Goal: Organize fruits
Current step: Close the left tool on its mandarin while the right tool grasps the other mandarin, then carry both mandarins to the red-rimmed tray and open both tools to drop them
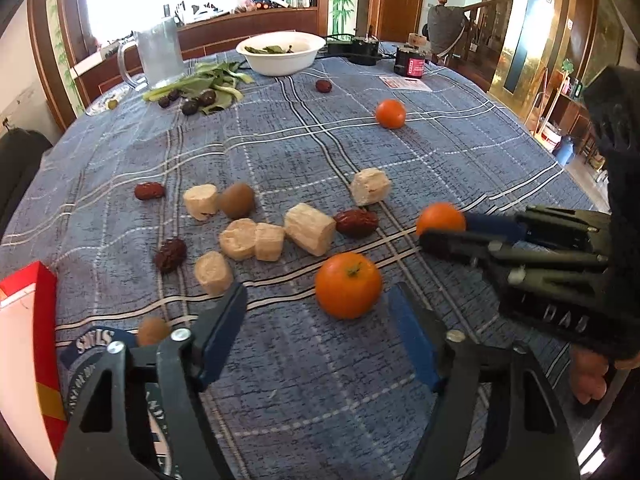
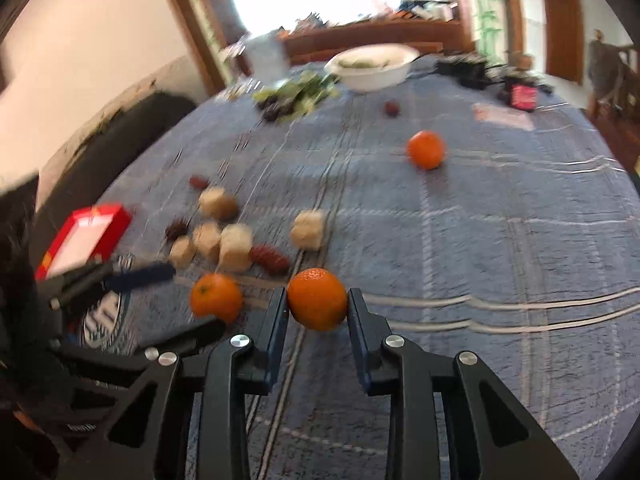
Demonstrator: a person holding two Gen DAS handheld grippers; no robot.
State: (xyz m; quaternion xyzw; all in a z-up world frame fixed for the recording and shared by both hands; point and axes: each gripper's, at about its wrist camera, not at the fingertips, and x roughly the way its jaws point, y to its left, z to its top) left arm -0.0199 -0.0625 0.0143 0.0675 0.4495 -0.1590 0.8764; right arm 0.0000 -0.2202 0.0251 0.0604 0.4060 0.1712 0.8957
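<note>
Blue plaid tablecloth [image 1: 460, 152] carries scattered fruit. Right gripper [image 2: 318, 304] pinches one tangerine [image 2: 317, 299] between its pads. Left gripper [image 1: 316, 336] is spread wide, with a second tangerine [image 1: 348, 285] resting just ahead between its fingertips, nearer this hand.

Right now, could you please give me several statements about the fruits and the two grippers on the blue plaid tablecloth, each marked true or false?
1. The right gripper grips a round orange tangerine. True.
2. The left gripper is clamped on a red date. False: it is open, just short of another orange tangerine.
3. The white bowl holds tangerines. False: green leaves.
4. A third tangerine lies alone farther back. True.
5. The beige cut chunks are stacked. False: scattered singly.
</note>
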